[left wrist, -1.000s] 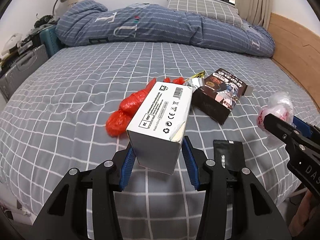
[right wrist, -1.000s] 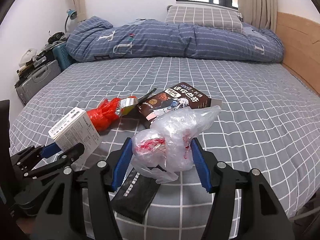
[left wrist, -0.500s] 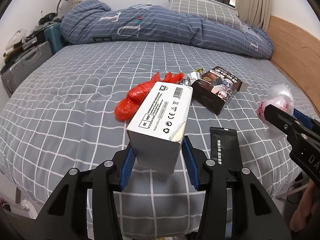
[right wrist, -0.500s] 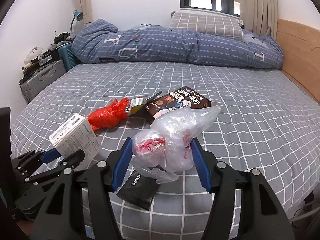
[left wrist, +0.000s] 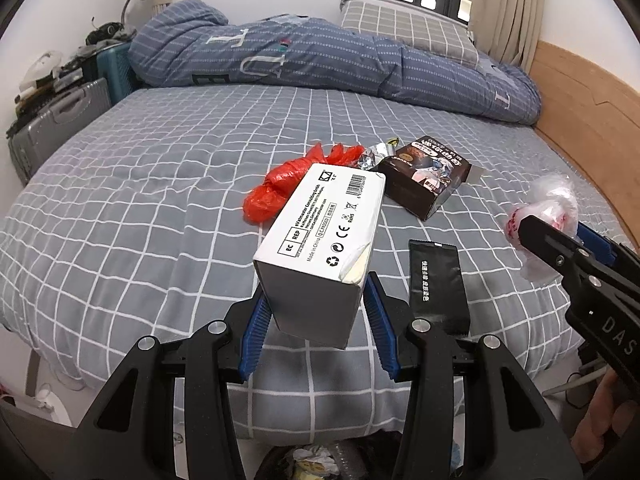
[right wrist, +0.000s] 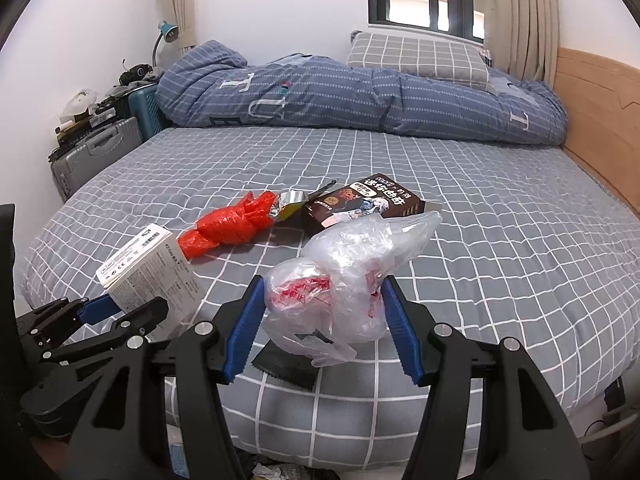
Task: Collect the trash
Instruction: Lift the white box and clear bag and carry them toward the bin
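Observation:
My left gripper (left wrist: pixel 316 316) is shut on a white cardboard box (left wrist: pixel 320 240), held above the bed's near edge; the box also shows in the right wrist view (right wrist: pixel 148 276). My right gripper (right wrist: pixel 324 320) is shut on a crumpled clear plastic bag with red print (right wrist: pixel 344 280), seen at the right in the left wrist view (left wrist: pixel 548 216). On the bed lie a red plastic bag (left wrist: pixel 288 184), a dark snack box (left wrist: pixel 424 176), a foil wrapper (right wrist: pixel 290 202) and a black sachet (left wrist: pixel 438 284).
The grey checked bed (left wrist: pixel 160 200) carries a blue duvet (left wrist: pixel 320 60) and a pillow (left wrist: pixel 408 32) at the back. Suitcases (left wrist: pixel 60 120) stand at the left, a wooden headboard (left wrist: pixel 592 112) at the right. A bin with trash (left wrist: pixel 316 460) shows below the bed edge.
Both grippers have drawn back and upward from the bed with their loads; the bed's near edge and the bin below have come into view.

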Available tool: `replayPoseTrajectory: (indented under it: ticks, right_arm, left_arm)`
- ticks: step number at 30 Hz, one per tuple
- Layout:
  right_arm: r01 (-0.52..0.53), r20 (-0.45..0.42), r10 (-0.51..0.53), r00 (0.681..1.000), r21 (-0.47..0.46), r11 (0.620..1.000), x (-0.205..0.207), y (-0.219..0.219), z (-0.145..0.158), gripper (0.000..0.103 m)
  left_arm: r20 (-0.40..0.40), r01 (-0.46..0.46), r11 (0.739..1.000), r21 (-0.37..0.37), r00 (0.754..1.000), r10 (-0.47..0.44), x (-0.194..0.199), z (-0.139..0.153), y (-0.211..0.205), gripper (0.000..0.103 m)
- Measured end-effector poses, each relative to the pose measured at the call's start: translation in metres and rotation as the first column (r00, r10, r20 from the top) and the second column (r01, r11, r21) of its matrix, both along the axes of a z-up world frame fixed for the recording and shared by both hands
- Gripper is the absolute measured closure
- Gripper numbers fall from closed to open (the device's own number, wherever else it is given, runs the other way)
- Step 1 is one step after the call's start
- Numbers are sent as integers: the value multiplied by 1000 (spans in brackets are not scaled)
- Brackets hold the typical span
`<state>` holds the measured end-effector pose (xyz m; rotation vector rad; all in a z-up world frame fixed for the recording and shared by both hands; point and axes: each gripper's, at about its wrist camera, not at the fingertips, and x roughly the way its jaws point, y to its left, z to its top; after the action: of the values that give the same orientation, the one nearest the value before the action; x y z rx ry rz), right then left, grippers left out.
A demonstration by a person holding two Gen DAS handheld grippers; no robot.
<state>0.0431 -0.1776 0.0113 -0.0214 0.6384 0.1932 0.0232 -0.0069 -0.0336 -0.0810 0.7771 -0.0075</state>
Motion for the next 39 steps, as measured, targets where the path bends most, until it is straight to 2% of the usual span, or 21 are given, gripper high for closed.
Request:
replayPoseTrajectory:
  ticks: [17,39]
  right_arm:
    - [-32,9,32,999,10,999,-39,0,7,46]
    - [-69,-28,68,997,-6,998,-112,9,-11,46]
  left_arm:
    - [8,24,1000,8,1000,-25,-34,4,-13,58]
    - [-23,7,1000,2,1000,-7,-109,-7,-4,58]
